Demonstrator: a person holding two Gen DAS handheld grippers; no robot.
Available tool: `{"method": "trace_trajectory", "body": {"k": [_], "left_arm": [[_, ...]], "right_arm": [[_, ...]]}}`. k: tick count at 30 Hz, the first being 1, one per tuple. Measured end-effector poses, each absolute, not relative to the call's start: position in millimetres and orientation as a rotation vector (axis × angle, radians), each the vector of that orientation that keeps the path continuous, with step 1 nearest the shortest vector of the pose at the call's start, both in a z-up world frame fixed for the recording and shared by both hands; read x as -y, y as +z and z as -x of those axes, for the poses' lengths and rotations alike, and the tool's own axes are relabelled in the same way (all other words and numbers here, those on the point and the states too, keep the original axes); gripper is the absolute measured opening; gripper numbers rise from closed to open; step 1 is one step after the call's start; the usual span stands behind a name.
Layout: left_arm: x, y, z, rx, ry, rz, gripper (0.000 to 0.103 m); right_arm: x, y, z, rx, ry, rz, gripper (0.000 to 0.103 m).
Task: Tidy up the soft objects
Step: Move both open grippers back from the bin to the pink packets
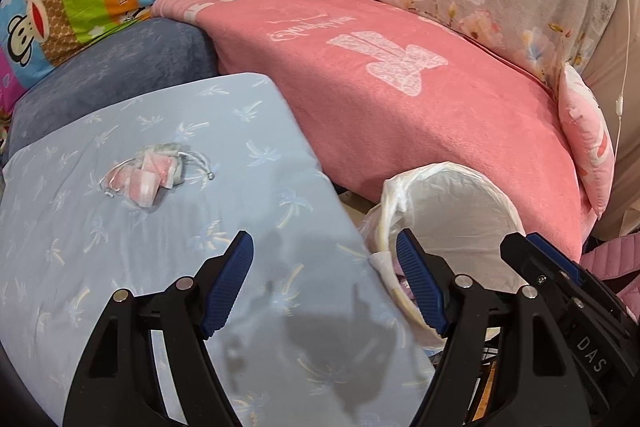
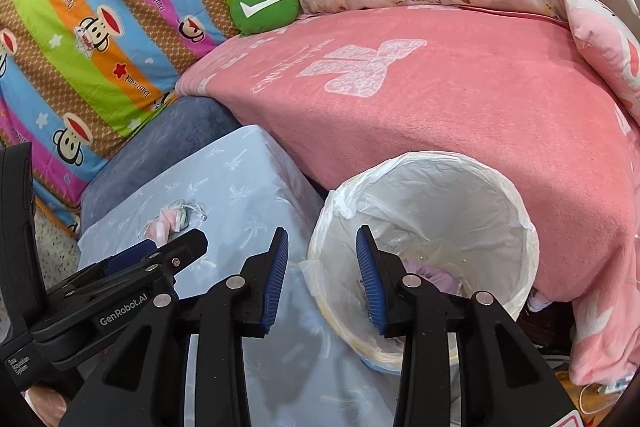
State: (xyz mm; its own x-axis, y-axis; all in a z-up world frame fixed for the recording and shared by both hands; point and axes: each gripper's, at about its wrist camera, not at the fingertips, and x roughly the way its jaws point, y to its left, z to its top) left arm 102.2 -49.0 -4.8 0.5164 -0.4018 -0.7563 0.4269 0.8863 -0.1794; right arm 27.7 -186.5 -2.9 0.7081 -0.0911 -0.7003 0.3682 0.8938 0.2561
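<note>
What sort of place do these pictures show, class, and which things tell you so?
Probably a bedroom or a home sitting corner: a pink blanket spread over soft furniture, a striped cartoon-monkey cushion leaning behind it, and a small lined waste bin beside a pale blue pillow.

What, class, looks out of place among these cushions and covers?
A small drawstring pouch of pink and white items lies loose on the light blue cover, its cords trailing, beside the lined bin.
</note>
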Motion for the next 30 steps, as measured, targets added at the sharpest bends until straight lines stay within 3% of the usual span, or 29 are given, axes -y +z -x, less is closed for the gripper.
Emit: {"method": "trace_trajectory", "body": {"k": [30], "left_arm": [[-86.7,-39.6,-149.4,-0.969,-0.257,0.131,0.077]], "right_arm": [[72.5,-32.0,-108.0,-0.855,-0.103,-0.268,0.041]]}}
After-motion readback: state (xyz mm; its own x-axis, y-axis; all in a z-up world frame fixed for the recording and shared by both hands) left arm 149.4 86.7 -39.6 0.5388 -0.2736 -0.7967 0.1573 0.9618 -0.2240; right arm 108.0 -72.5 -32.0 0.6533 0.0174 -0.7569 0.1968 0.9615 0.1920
